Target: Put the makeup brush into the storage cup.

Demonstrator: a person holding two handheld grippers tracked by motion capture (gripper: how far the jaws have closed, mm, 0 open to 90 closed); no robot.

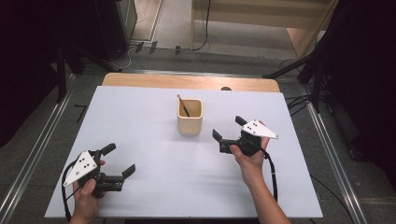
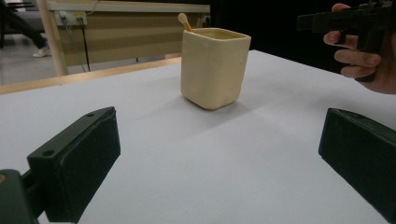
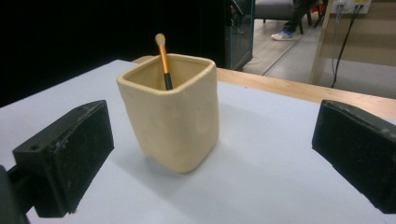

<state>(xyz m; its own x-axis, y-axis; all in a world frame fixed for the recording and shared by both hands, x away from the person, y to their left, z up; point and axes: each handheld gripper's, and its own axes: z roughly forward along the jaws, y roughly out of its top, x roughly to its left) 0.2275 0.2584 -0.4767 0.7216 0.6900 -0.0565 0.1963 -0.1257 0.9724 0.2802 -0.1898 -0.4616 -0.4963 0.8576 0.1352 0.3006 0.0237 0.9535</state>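
A cream square cup (image 1: 190,116) stands upright on the white table (image 1: 154,163), a little behind the middle. A thin brush (image 1: 182,105) with an orange handle leans inside it, tip up. My left gripper (image 1: 121,161) hovers open at the front left, far from the cup (image 2: 214,67), with nothing between its jaws. My right gripper (image 1: 229,128) is open just right of the cup (image 3: 173,112), jaws pointing toward it but apart from it. The brush (image 3: 163,58) pokes above the rim. The right hand (image 2: 369,56) appears in the left gripper view.
The table's wooden far edge (image 1: 187,82) shows behind the white top. Black stands and cables (image 1: 303,70) sit on the floor beyond and to the right. A wooden desk (image 2: 116,32) is behind the table.
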